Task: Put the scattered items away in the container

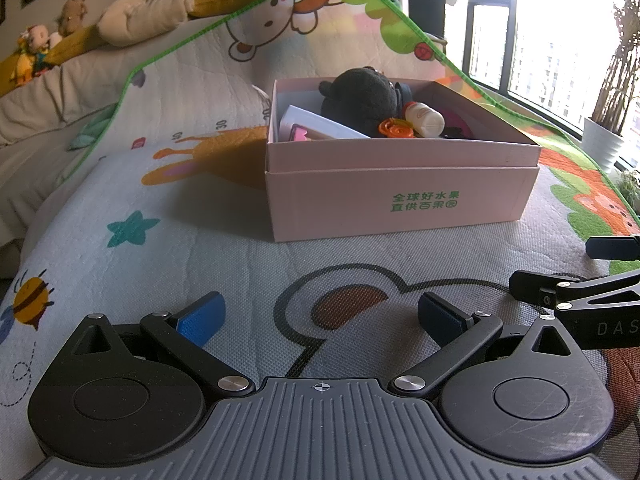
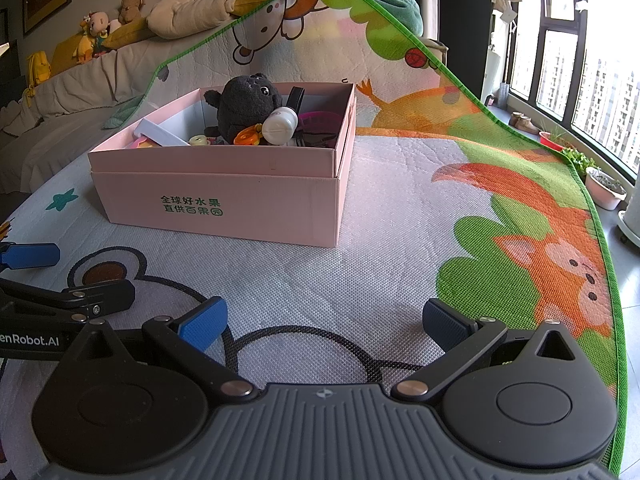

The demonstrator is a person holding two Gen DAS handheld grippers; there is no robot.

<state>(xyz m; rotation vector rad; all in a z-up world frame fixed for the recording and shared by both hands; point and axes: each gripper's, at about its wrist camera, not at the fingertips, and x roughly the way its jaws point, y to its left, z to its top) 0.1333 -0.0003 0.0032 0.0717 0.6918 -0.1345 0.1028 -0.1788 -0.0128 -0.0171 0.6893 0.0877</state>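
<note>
My left gripper (image 1: 320, 316) and right gripper (image 2: 322, 320) are both spread, empty. The toys (image 2: 248, 110) already sit in the box (image 2: 224, 200) on the mat (image 2: 400, 240); I see nothing left scattered, so I judge tidying done.

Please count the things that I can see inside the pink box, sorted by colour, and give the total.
Black: 2, plush and strap
White: 2, bottle and flat case
Orange: 1, ring toy
Magenta: 1, piece behind the bottle
Cream: 1, small piece
Total: 7 that show; others may lie hidden beneath.
</note>
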